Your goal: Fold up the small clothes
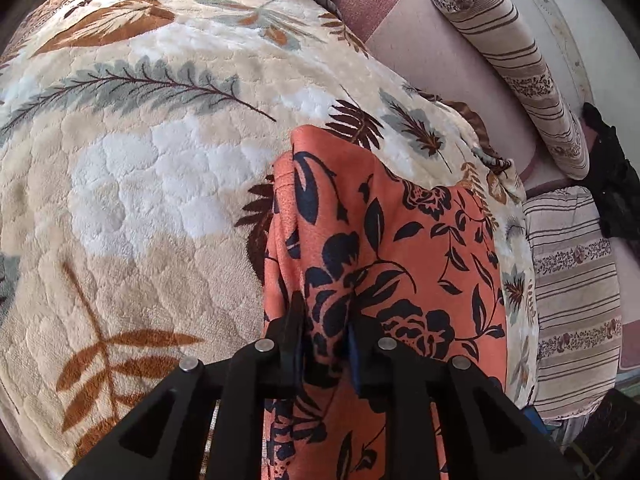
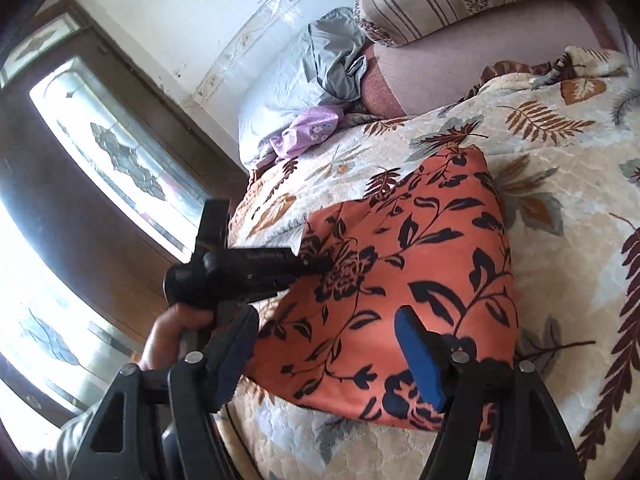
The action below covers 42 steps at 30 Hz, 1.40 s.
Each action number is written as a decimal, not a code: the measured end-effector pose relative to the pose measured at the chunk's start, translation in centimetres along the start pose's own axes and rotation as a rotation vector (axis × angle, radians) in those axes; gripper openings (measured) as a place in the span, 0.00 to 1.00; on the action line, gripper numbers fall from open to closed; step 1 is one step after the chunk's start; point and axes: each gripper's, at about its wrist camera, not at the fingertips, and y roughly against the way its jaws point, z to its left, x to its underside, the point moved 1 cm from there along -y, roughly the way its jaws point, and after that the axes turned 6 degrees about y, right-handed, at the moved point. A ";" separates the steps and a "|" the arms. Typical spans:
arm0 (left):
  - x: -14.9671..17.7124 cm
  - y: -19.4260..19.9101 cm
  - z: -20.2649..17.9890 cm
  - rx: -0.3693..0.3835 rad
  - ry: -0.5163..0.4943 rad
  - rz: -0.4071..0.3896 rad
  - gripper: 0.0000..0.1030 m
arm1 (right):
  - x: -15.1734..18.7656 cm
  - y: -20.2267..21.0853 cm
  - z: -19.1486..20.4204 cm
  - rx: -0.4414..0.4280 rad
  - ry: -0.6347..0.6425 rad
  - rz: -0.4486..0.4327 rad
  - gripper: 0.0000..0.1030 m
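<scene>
orange floral garment (image 1: 400,240) pinched in left tongs (image 1: 326,320), apparently; right tongs (image 2: 328,356) wide, pillows (image 1: 572,320) beside.

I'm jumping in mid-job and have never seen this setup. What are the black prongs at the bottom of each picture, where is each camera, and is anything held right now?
No robot arm is present: a person holds a two-finger gripper in each hand, and each carries a wide-angle camera looking forward along its fingers. The prongs are those fingers.

In the left wrist picture, the left gripper has its jaws nearly together, pinching a fold of the orange floral garment. In the right wrist picture, the right gripper stands wide open over the same garment and holds nothing. That picture also shows the left gripper from outside, at the garment's edge, with the person's hand on its handle.

The garment lies on a cream leaf-patterned blanket on a bed. Striped pillows, a grey cloth and a lilac cloth lie further back.
</scene>
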 end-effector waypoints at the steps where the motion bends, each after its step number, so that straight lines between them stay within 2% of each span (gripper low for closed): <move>1: 0.1 0.3 0.0 -0.006 0.005 -0.006 0.24 | -0.8 -0.8 -0.8 -0.044 -0.047 0.018 0.82; 2: 0.3 1.0 0.0 -0.015 0.004 -0.014 0.25 | -1.3 -1.9 -2.0 -0.086 -0.105 0.039 0.82; 5: 1.9 4.7 -0.8 -0.053 -0.031 -0.075 0.23 | -0.3 -5.7 -6.6 -0.073 -0.314 0.187 0.81; 8: 4.6 8.4 -2.1 -0.020 -0.102 -0.174 0.22 | -0.2 -5.4 -7.2 -0.115 -0.327 0.161 0.81; 9: 5.5 8.3 -2.2 -0.023 -0.101 -0.167 0.22 | -0.2 -5.5 -7.0 -0.112 -0.315 0.165 0.81; 10: 6.3 7.5 -1.9 -0.058 -0.103 -0.140 0.22 | -0.1 -5.5 -6.9 -0.106 -0.304 0.166 0.81; 12: 7.4 4.4 -0.8 -0.214 -0.111 -0.090 0.24 | -0.2 -5.7 -6.7 -0.099 -0.291 0.176 0.81; 13: 7.9 3.5 0.2 -0.219 -0.101 -0.085 0.28 | -0.5 -5.7 -6.5 -0.098 -0.287 0.194 0.81; 15: 8.0 4.0 1.3 -0.168 -0.047 -0.123 0.36 | -1.4 -5.4 -5.9 -0.131 -0.280 0.212 0.81; 17: 7.9 4.3 1.4 -0.154 -0.040 -0.122 0.36 | -3.1 -4.9 -5.3 -0.172 -0.239 0.200 0.81; 19: 7.9 4.3 1.1 -0.172 -0.068 -0.124 0.36 | -5.2 -5.5 -5.5 -0.179 -0.227 0.187 0.81; 21: 7.8 4.5 1.0 -0.178 -0.076 -0.124 0.36 | -6.8 -7.9 -7.4 -0.197 -0.272 0.213 0.81; 22: 7.9 4.8 0.9 -0.164 -0.071 -0.123 0.37 | -7.1 -9.6 -9.2 -0.160 -0.298 0.248 0.81; 23: 8.1 5.4 0.3 -0.155 -0.067 -0.123 0.36 | -6.8 -11.1 -11.3 -0.125 -0.371 0.286 0.78; 24: 8.4 6.4 -0.1 -0.158 -0.067 -0.130 0.35 | -6.6 -11.6 -12.6 -0.147 -0.450 0.285 0.79; 25: 9.0 7.5 -0.5 -0.142 -0.086 -0.154 0.33 | -6.9 -11.3 -12.5 -0.173 -0.452 0.276 0.79; 27: 10.3 8.5 -1.3 -0.116 -0.138 -0.185 0.33 | -7.9 -10.6 -11.2 -0.181 -0.375 0.280 0.79; 30: 11.3 5.0 0.6 -0.225 -0.115 -0.078 0.38 | -9.6 -11.1 -11.0 -0.196 -0.351 0.253 0.80; 31: 11.4 4.5 1.5 -0.195 -0.083 -0.079 0.39 | -10.2 -11.6 -11.7 -0.172 -0.361 0.233 0.80; 33: 11.3 5.5 1.3 -0.165 -0.069 -0.092 0.40 | -10.9 -13.4 -14.1 -0.121 -0.418 0.213 0.79; 35: 10.8 6.8 0.5 -0.171 -0.094 -0.105 0.39 | -10.6 -14.5 -15.8 -0.126 -0.492 0.233 0.79; 38: 8.7 9.1 -0.6 -0.129 -0.130 -0.186 0.42 | -11.3 -12.2 -13.9 -0.172 -0.403 0.193 0.79; 40: 6.2 9.3 -1.0 -0.090 -0.119 -0.186 0.43 | -11.0 -10.0 -12.9 -0.196 -0.355 0.169 0.79; 42: 3.5 8.2 -1.5 -0.056 -0.104 -0.162 0.43 | -10.3 -7.7 -12.6 -0.132 -0.308 0.145 0.80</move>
